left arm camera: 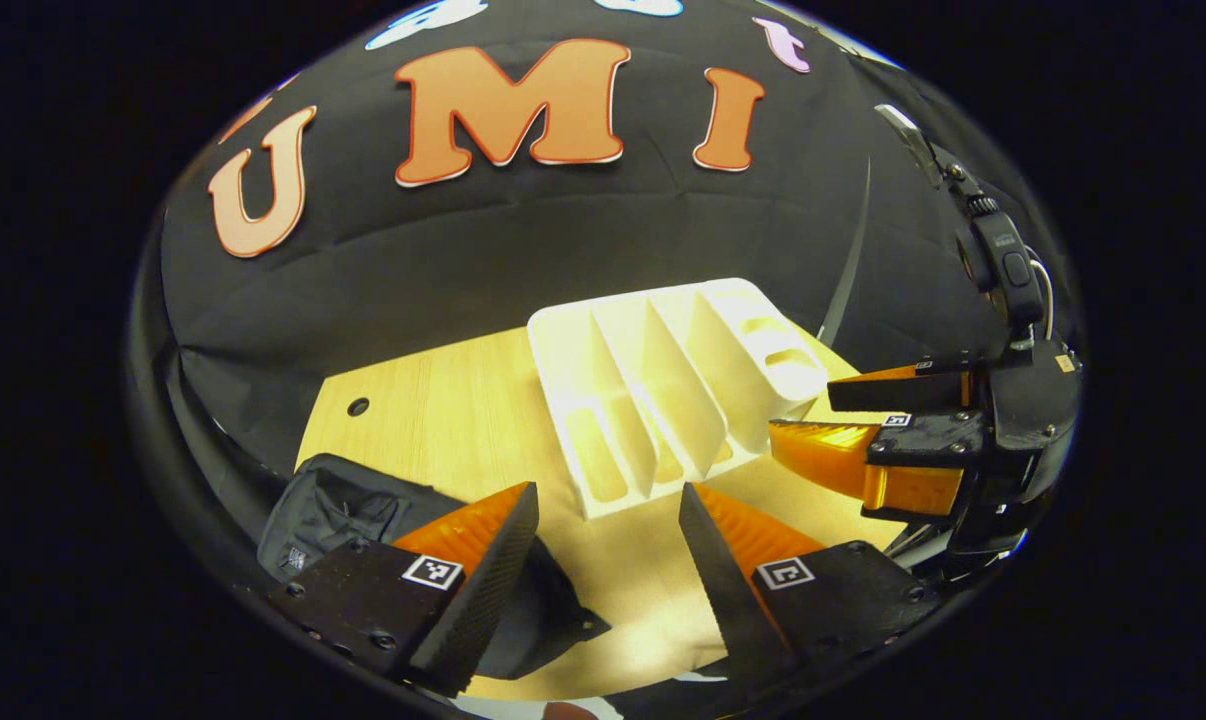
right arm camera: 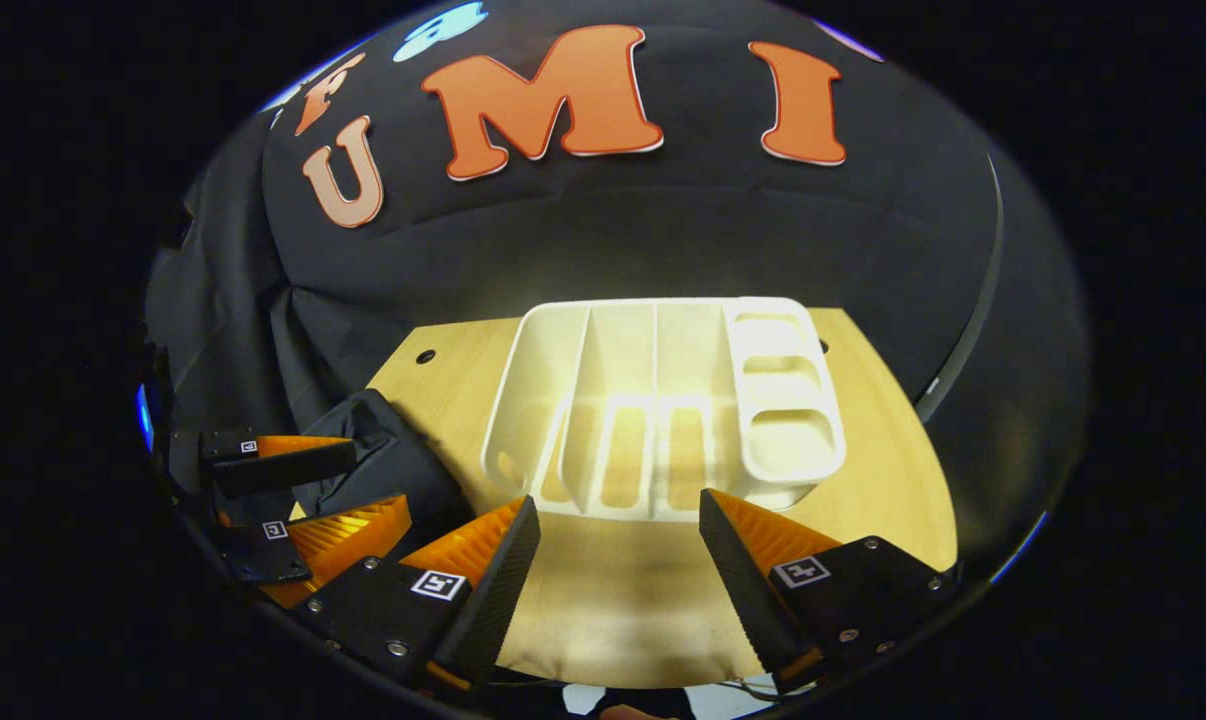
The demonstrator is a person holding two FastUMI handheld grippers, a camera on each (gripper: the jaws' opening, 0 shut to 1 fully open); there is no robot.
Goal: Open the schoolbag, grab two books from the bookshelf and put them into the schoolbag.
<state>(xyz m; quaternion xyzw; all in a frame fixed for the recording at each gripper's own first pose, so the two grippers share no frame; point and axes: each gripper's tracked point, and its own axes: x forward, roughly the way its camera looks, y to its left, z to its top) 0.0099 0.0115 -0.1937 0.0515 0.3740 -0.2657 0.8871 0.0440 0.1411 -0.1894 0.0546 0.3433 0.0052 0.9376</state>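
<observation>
Recording booth: black cloth wall [right arm camera: 623,250], wooden table [right arm camera: 883,470].

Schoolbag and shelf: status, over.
Left claw and right claw open, holding nothing. Schoolbag flat on the table, left of the white bookshelf. No books seen in its slots.

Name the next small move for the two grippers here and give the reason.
Probably lower the left gripper toward the black schoolbag lying flat on the wooden table and start opening it. Both grippers are open and hold nothing, the right gripper faces the white bookshelf, and no book is visible in its slots, so the bag seems the first step.
</observation>
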